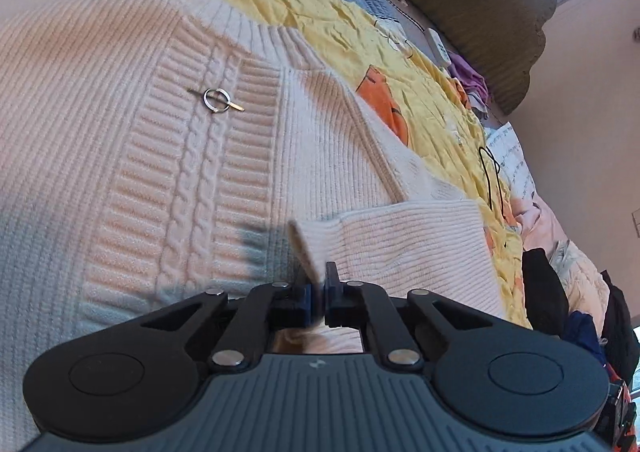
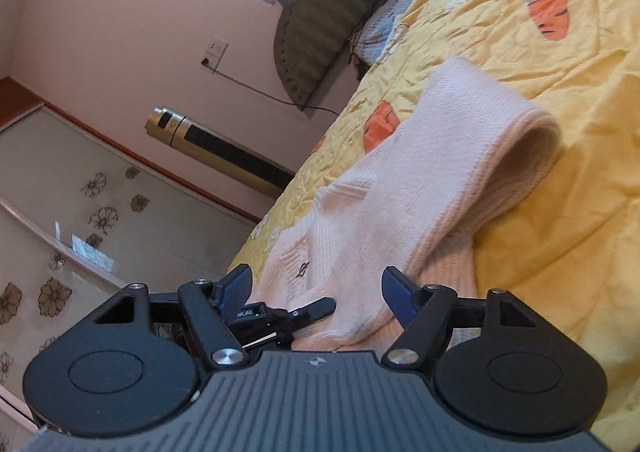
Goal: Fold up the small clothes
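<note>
Left wrist shows left tongs [image 1: 319, 284] clamped on the soft, floppy sweater's [image 1: 140, 172] cuff [image 1: 310, 248]; right tongs [image 2: 316, 292] gape apart.

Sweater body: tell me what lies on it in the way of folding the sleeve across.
A small metal ring with a pin lies on the sweater along its cable-knit strip, ahead of the left tongs, which pinch a sleeve edge. Nothing else visible is on it.
</note>
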The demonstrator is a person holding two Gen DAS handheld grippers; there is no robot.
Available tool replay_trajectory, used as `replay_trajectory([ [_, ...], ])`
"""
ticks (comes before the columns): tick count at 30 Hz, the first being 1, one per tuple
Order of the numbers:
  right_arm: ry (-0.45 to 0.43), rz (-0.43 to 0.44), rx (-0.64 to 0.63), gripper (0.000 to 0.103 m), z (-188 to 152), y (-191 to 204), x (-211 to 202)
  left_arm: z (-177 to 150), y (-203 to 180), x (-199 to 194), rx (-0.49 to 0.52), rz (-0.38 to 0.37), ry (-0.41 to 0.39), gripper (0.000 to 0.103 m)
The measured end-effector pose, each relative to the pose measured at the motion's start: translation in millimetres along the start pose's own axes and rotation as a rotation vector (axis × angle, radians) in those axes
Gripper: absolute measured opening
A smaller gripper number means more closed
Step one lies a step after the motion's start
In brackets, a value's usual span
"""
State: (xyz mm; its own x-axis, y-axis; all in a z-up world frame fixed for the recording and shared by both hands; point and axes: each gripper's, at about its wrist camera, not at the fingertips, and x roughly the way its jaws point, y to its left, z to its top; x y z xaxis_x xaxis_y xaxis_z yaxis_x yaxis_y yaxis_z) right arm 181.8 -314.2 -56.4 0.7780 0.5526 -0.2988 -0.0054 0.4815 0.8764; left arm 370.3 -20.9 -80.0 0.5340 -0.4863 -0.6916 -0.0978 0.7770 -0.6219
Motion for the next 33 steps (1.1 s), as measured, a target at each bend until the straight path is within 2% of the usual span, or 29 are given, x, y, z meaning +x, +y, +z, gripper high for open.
replay_trajectory([
  [5, -0.043, 0.051, 0.175, 0.071, 6.4, -26.4, -11.1, 24.1, -19.0, -46.6, 0.031, -0.089, -0.082, 0.005],
  [9, -0.075, 0.071, 0.262, 0.074, 15.3, -39.0, -10.5, 44.1, -22.9, -90.2, 0.042, -0.121, -0.145, 0.005],
  [10, -0.071, 0.069, 0.285, 0.078, 17.7, -43.7, -8.6, 46.9, -22.4, -98.5, 0.046, -0.12, -0.156, 0.005],
  [14, -0.063, 0.072, 0.431, 0.078, 18.7, -64.8, 2.8, 58.4, -15.1, -133.9, 0.047, -0.123, -0.214, 0.005],
  [17, -0.053, 0.086, 0.49, 0.08, 14.3, -70.3, 9.2, 66.2, 0.8, -154.8, 0.022, -0.12, -0.248, 0.005],
  [19, -0.025, 0.087, 0.504, 0.082, 10.1, -69.2, 13.7, 70.6, 16.7, -165.6, -0.001, -0.089, -0.277, 0.005],
  [23, 0.013, 0.054, 0.448, 0.083, 9.2, -57.0, 21.6, 72.6, 64.7, -169.8, -0.084, 0.011, -0.288, 0.005],
  [27, -0.009, 0.0, 0.322, 0.083, 20.0, -39.0, 23.8, 63.1, 106.9, -153.0, -0.165, 0.087, -0.226, 0.005],
  [30, 0.01, -0.121, 0.175, 0.082, 39.0, -27.3, 40.3, 54.6, 119.7, -145.1, -0.187, 0.103, -0.215, 0.005],
  [33, 0.066, -0.246, 0.057, 0.081, 56.8, -22.2, 68.2, 46.3, 122.4, -142.9, -0.18, 0.115, -0.207, 0.005],
])
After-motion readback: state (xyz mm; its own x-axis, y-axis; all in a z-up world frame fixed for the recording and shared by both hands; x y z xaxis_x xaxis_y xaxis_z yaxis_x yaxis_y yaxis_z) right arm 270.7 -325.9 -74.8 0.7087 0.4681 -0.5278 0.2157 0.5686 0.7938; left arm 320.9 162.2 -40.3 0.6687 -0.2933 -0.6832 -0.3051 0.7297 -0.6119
